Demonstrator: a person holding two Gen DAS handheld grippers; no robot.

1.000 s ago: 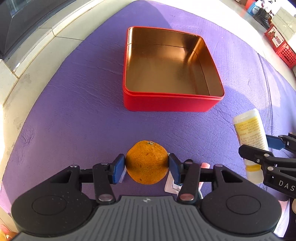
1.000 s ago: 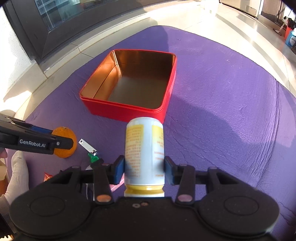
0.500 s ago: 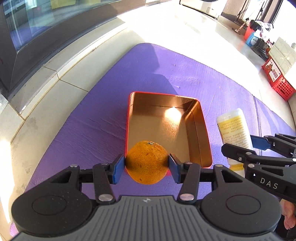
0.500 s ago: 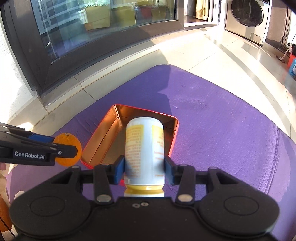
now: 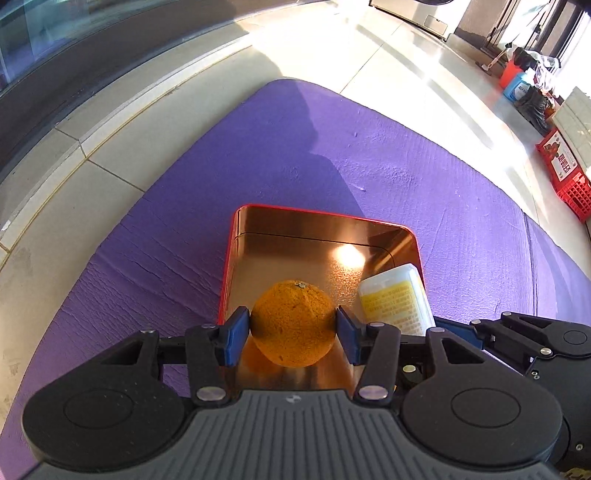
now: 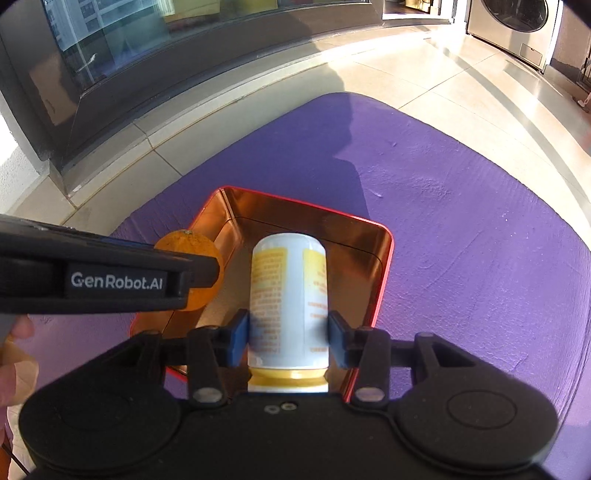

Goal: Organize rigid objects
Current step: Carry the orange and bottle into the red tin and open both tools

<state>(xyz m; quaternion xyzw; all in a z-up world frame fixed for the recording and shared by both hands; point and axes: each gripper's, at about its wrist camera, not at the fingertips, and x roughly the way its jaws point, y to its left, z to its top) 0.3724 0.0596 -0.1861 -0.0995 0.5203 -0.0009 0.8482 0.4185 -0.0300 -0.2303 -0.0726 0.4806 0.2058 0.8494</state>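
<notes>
My left gripper [image 5: 291, 334] is shut on an orange [image 5: 293, 323] and holds it over the near left part of the red tin [image 5: 231, 258] with a shiny gold inside. My right gripper [image 6: 288, 338] is shut on a white and yellow bottle [image 6: 288, 291], held over the near part of the same tin [image 6: 384, 280]. The bottle also shows in the left wrist view [image 5: 395, 302], just right of the orange. The orange [image 6: 195, 251] and the left gripper's side show at the left of the right wrist view. The two grippers are side by side.
The tin lies on a purple mat [image 5: 424, 177] on a tiled floor. A dark window frame [image 6: 110, 92] runs along the far left. Red crates [image 5: 569, 173] and bags stand far right. A washing machine [image 6: 517, 22] is at the back.
Both grippers have risen and moved forward with their loads, from above the mat in front of the tin to over the tin itself. The bottle now sits close beside the orange.
</notes>
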